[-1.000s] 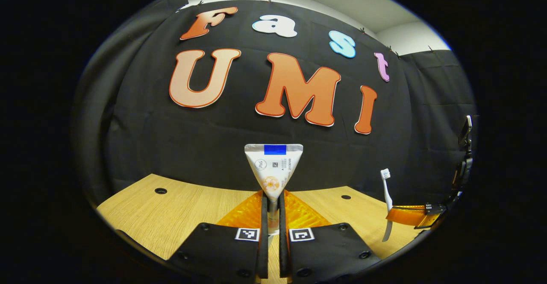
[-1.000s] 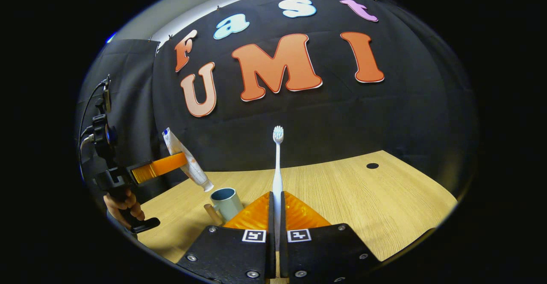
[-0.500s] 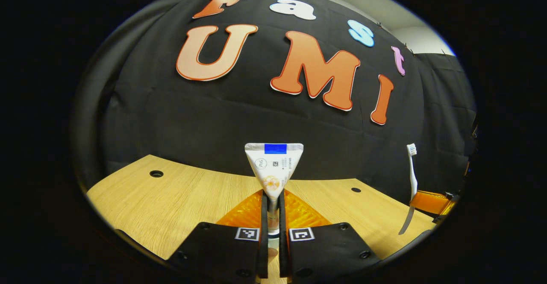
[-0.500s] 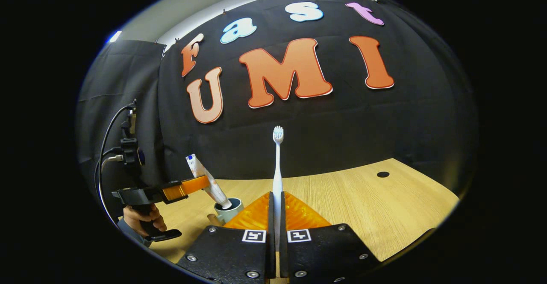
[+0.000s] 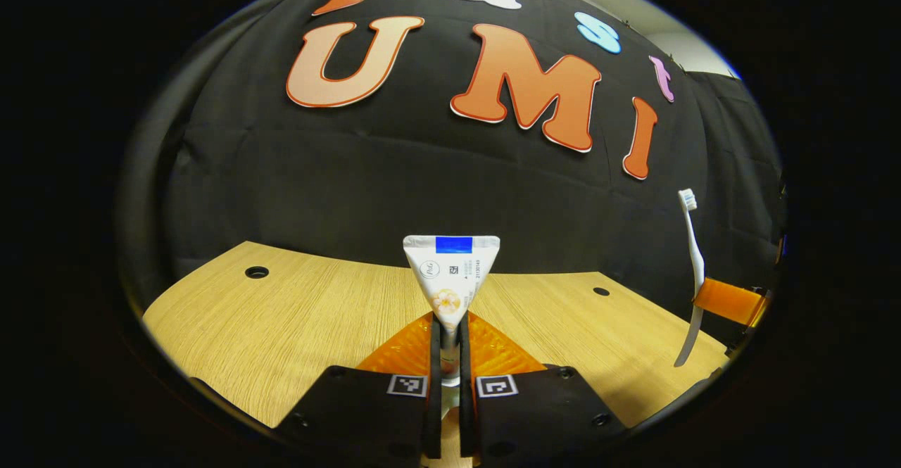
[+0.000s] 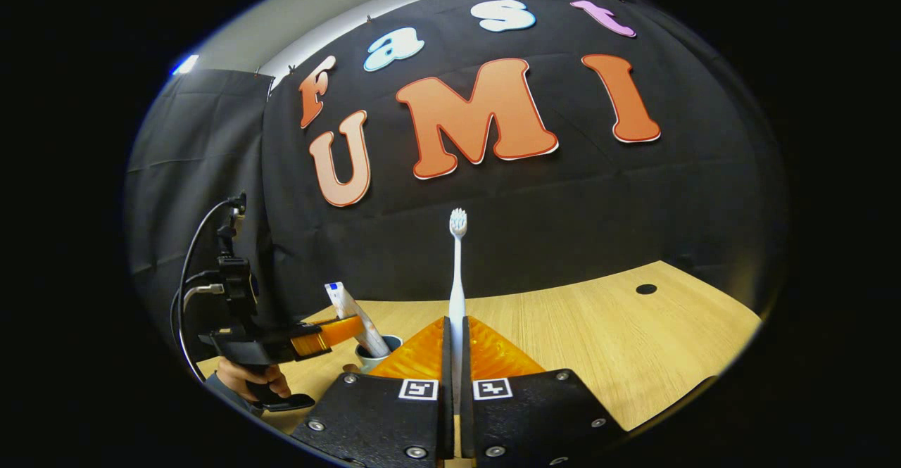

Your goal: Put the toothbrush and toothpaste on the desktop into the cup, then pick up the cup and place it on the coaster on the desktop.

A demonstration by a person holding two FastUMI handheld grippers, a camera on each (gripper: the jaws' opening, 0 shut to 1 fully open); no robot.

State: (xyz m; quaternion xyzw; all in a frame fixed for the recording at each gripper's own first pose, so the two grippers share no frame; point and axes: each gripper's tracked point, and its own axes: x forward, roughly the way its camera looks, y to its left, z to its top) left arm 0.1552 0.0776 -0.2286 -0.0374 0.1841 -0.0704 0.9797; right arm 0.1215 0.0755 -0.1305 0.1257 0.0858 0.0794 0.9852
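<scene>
My left gripper (image 5: 449, 338) is shut on a white toothpaste tube (image 5: 452, 278) that points away from the camera, crimped end up. In the right gripper view the same tube (image 6: 355, 324) leans with its lower end inside the pale blue cup (image 6: 376, 352), still held by the left gripper (image 6: 331, 332). My right gripper (image 6: 455, 331) is shut on a white toothbrush (image 6: 457, 271) standing upright, bristles on top. In the left gripper view that toothbrush (image 5: 693, 271) hangs at the far right, above the wooden desktop (image 5: 295, 320), clamped by the right gripper (image 5: 725, 300).
A hand (image 6: 246, 381) holds the left gripper's handle at the lower left of the right gripper view, with a cable (image 6: 188, 271) looping above it. The desktop has round cable holes (image 5: 256, 272) (image 6: 645, 288) near its far edge.
The left gripper has gone down with the toothpaste, whose lower end moved from above the cup into it. The right gripper and toothbrush stand higher and farther right in the left gripper view.
</scene>
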